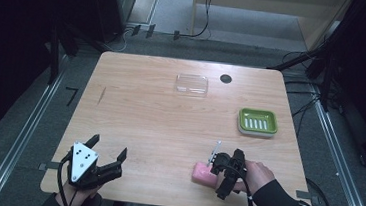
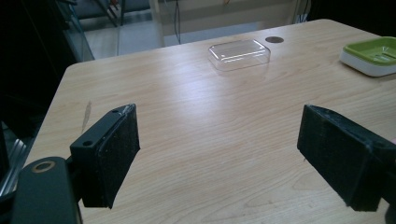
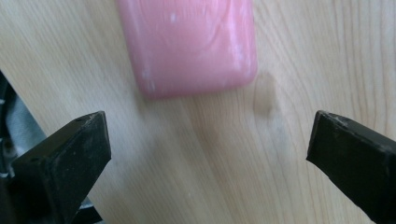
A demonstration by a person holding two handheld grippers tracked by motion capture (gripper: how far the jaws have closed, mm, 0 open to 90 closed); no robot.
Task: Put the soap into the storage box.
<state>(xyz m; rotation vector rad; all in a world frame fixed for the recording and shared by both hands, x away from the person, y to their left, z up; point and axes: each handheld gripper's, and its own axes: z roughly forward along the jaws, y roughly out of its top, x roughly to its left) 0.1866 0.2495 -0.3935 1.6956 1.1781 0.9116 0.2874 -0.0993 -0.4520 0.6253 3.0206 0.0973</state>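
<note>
Pink, smooth and round-cornered, the bar of soap (image 3: 189, 44) lies flat on the pale wood-grain table (image 1: 159, 121) near its front edge; the right gripper (image 1: 214, 167) tips down over it, jaws spread wide, gripping nothing, the bar just beyond the tips; the left gripper (image 1: 108, 145) rests at the front left corner, jaws likewise wide and empty; bare wood stretches ahead to a clear plastic lid (image 2: 239, 53) and a green slotted soap dish (image 1: 257, 121).
</note>
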